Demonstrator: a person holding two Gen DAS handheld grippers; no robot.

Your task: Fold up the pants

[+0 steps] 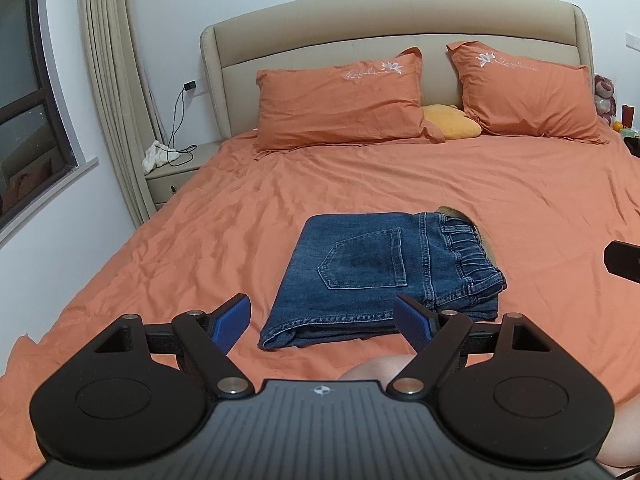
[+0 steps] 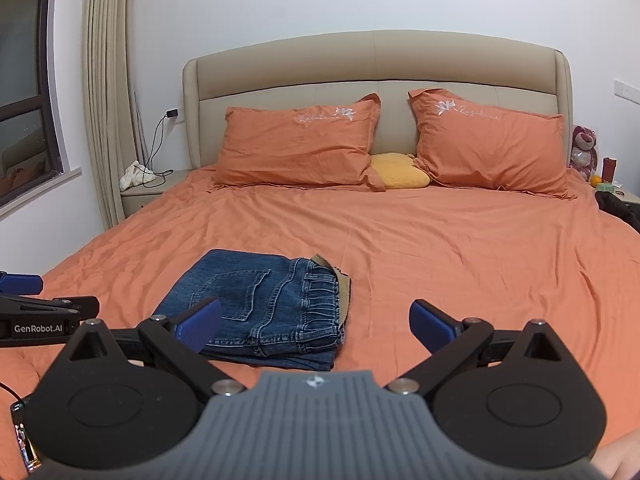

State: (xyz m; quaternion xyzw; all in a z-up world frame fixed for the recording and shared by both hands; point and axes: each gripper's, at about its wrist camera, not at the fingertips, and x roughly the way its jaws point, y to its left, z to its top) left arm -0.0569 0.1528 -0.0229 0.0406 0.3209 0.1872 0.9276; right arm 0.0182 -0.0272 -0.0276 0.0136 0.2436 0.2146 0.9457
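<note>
Blue jeans lie folded into a compact stack on the orange bed sheet, back pocket up and waistband to the right. My left gripper hovers open just short of the stack's near edge, nothing between its blue pads. In the right wrist view the same folded jeans sit left of centre. My right gripper is open and empty, held above the near right corner of the stack. The left gripper shows at that view's left edge.
Two orange pillows and a yellow cushion lean at the beige headboard. A nightstand with a white cloth and charger cable stands left. A window and curtain lie far left. A person's knee shows below the left gripper.
</note>
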